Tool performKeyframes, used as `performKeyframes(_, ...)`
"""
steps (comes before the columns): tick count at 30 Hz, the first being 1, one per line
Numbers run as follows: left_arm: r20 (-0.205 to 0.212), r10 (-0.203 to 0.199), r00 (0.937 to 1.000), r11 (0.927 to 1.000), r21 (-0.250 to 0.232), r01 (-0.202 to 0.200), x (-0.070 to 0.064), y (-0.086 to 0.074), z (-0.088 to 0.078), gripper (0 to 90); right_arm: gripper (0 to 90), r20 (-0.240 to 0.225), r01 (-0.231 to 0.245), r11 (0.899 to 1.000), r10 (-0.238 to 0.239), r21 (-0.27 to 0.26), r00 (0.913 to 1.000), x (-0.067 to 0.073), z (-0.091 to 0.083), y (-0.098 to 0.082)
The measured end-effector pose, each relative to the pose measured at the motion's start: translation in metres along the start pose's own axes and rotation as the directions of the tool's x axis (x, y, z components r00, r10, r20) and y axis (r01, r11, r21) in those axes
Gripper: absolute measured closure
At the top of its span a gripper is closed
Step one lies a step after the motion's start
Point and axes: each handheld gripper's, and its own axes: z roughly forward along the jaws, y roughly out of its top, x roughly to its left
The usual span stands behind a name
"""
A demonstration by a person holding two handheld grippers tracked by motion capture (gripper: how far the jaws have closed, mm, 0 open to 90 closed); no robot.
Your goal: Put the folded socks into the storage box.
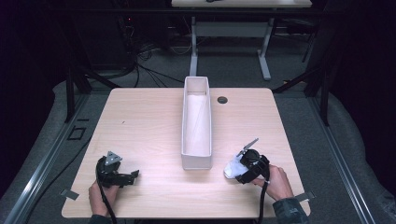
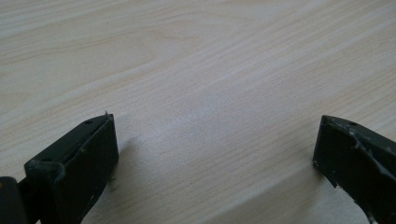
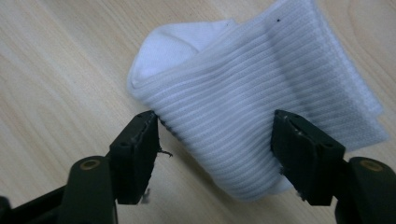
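A folded white ribbed sock [image 3: 243,70] lies on the wooden table [image 1: 140,121] near its front right, just right of the bin's near end. My right gripper [image 3: 215,123] has its two black jaws pressed against either side of the sock, which bulges between them. From above, the sock [image 1: 231,166] peeks out from under that right gripper [image 1: 239,171], held by a hand. My left gripper [image 1: 132,176] rests at the front left, and its jaws stand wide apart over bare wood, as the left gripper [image 2: 215,126] view confirms.
A long, narrow white bin [image 1: 196,161] stands open-topped along the table's middle, running from front to back. A dark round grommet [image 1: 222,99] sits in the tabletop at the back right. Another desk and cables are on the floor beyond.
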Motion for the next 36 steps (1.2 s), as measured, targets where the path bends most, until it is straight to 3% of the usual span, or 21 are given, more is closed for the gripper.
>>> performKeyframes(9, 0.0, -0.004, 1.0, 1.0, 0.001, 0.004, 0.0, 0.0, 0.0, 0.0, 52.4, 0.049, -0.006, 1.0, 0.006, 0.006, 0.9988, -0.001, -0.001, 0.001)
performKeyframes(15, 0.001, -0.006, 1.0, 1.0, 0.0, 0.006, 0.0, 0.0, 0.0, 0.0, 66.9, 0.043, 0.002, 1.0, -0.002, 0.002, 0.9991, -0.001, -0.003, 0.003)
performKeyframes(22, 0.001, -0.007, 1.0, 1.0, 0.0, 0.007, 0.001, 0.0, 0.0, 0.0, 71.7, 0.03, 0.004, 1.0, -0.004, 0.004, 0.9995, -0.002, -0.006, 0.006)
performKeyframes(36, 0.002, -0.005, 1.0, 1.0, 0.002, 0.005, 0.001, 0.0, 0.0, 0.0, 72.9, 0.026, -0.002, 1.0, 0.002, -0.013, 0.9997, -0.005, -0.023, 0.011)
